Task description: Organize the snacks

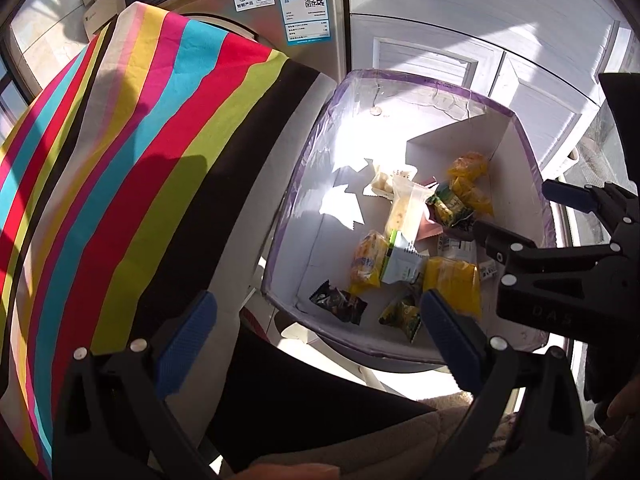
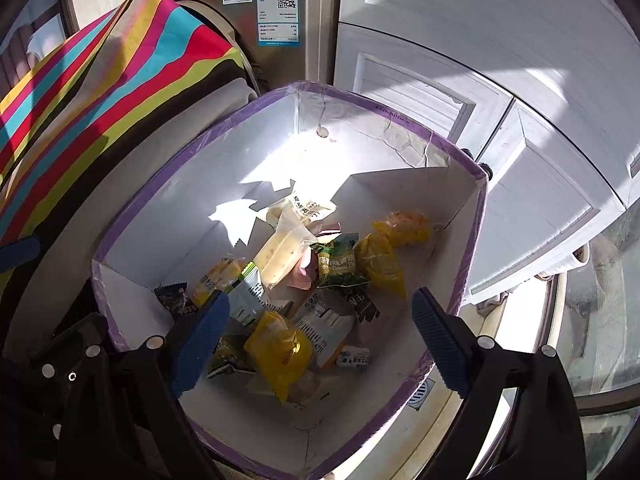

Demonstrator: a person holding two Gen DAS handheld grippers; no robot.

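Left wrist view: a washing machine (image 1: pixel 248 20) behind a striped cloth (image 1: pixel 120 168); the left gripper (image 1: pixel 316 332), jaws spread and empty, hangs beside a white box (image 1: pixel 536 168) of snack packets (image 1: pixel 404 236).

Right wrist view: the right gripper (image 2: pixel 320 320), spread and empty, hovers above the packets; best to descend straight onto one yellow packet (image 2: pixel 280 352).

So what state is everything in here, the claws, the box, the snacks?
Left claw: open, empty, above the box edge.
Right claw: open, empty, over the box.
Box: open-topped, holding snacks.
Snacks: sealed packets, loosely heaped on the box floor.
Striped cloth: draped beside the box.
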